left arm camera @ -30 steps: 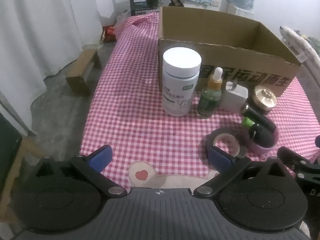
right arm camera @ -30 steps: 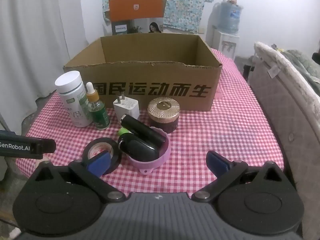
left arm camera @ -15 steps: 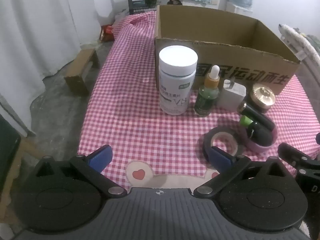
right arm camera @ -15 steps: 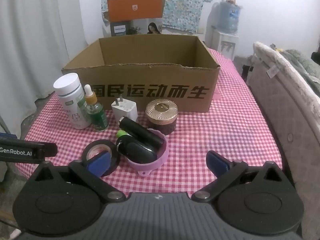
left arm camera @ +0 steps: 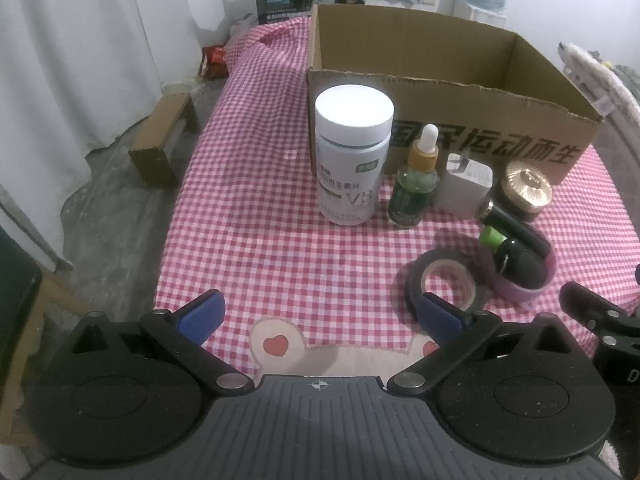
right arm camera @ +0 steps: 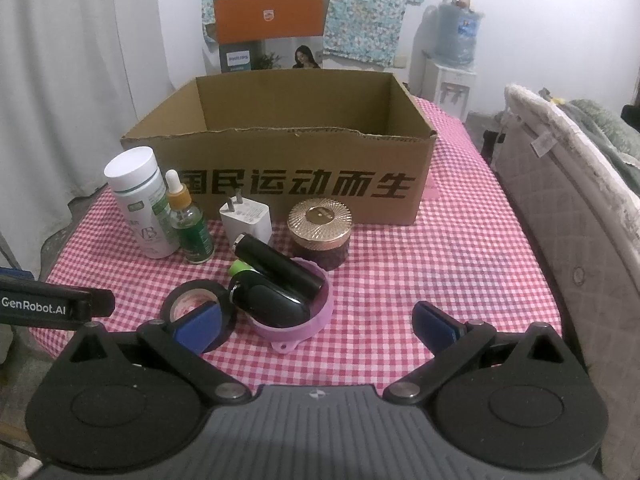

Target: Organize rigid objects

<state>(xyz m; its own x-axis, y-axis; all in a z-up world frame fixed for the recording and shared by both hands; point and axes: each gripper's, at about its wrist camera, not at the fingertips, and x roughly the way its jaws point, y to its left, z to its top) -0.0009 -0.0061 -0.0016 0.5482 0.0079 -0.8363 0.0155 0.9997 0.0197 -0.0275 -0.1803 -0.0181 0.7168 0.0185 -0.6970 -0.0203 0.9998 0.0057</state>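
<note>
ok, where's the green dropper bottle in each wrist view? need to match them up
Left wrist: green dropper bottle right of centre, between the white pill bottle and the white charger.
Right wrist: green dropper bottle at left, same neighbours.
Shared landmark: the cardboard box with black lettering, just behind it.

Matt cardboard box (right arm camera: 304, 190), checked cloth tablecloth (right arm camera: 440, 264), glossy black case (right arm camera: 268, 304).

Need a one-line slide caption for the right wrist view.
Open right gripper faces pink bowl, tape roll, bottles, charger and jar before a cardboard box.
</note>
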